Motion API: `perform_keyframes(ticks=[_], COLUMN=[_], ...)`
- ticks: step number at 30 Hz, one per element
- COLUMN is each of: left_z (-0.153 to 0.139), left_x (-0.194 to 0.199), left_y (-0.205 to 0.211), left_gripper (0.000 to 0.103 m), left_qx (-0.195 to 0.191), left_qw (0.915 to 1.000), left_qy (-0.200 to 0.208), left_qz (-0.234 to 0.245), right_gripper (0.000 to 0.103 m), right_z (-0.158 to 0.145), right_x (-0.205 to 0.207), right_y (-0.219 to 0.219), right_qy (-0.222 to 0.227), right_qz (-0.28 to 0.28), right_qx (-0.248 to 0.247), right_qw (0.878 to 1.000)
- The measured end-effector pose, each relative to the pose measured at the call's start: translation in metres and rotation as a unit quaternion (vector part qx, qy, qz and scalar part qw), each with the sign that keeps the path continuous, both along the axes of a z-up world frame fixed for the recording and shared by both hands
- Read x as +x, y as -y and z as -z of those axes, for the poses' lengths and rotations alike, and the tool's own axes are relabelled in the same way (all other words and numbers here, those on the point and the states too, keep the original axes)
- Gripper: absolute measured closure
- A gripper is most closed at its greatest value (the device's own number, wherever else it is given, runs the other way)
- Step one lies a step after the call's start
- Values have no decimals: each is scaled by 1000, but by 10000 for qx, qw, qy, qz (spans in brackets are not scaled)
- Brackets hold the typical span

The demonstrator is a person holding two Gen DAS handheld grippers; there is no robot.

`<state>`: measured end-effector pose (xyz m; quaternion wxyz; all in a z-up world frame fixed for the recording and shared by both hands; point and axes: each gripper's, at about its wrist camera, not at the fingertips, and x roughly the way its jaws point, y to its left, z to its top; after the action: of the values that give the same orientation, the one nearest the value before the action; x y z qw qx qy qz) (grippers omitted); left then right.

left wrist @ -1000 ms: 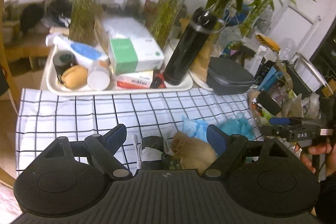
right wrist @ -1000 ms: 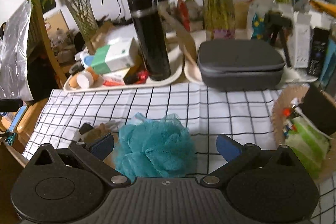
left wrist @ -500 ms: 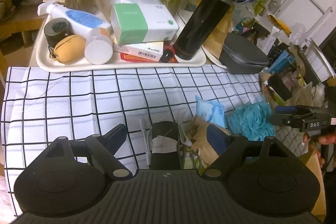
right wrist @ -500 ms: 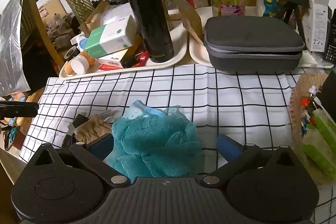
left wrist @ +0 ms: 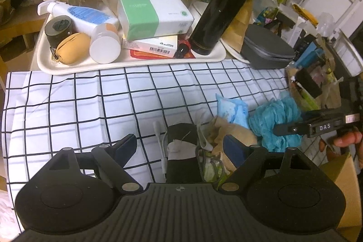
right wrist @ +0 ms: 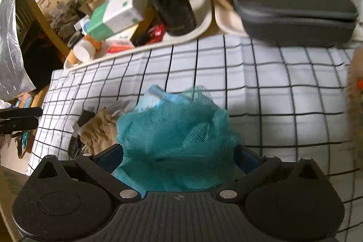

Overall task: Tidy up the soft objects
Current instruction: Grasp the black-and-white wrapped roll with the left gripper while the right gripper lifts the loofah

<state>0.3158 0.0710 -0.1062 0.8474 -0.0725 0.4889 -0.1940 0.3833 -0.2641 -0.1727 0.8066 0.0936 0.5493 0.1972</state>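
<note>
A teal mesh bath pouf [right wrist: 177,128] lies on the checked cloth [right wrist: 272,83] and fills the space between the wide-apart fingers of my right gripper [right wrist: 178,152], which is open around it. Left of the pouf are a crumpled brown cloth [right wrist: 99,128] and a light blue packet [left wrist: 231,108]. My left gripper [left wrist: 180,142] is open low over a black cloth [left wrist: 181,135] with a white cable [left wrist: 160,146] beside it. Its right finger [left wrist: 233,149] sits against the brown cloth [left wrist: 236,130]. The left wrist view shows the pouf [left wrist: 272,121] under the right gripper's fingers [left wrist: 295,128].
A white tray [left wrist: 68,69] at the back holds boxes, bottles and a black flask [left wrist: 222,8]. A grey zip case [left wrist: 265,51] stands to its right. A cluttered basket [left wrist: 315,87] and a cardboard box [left wrist: 340,174] are at the right edge.
Both grippers have come down and tipped further toward the table. The right one has dropped around the teal pouf. The left one has settled over the black and brown cloths.
</note>
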Motion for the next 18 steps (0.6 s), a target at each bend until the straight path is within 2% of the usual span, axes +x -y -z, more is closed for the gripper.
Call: perform_keyframes(ticks=[9, 18], left_z=[2, 4], left_x=[-1, -1], left_y=[4, 4], left_gripper=[19, 20], left_qx=[53, 112], left_qw=[9999, 9999], left_qy=[-9, -7], left_qz=[95, 119], right_gripper=[16, 34], right_z=[7, -3], right_x=[2, -2], right_y=[-3, -5], right_qy=[-164, 60], right_qz=[91, 65], right_qx=[0, -127], right_qw=[9998, 9999])
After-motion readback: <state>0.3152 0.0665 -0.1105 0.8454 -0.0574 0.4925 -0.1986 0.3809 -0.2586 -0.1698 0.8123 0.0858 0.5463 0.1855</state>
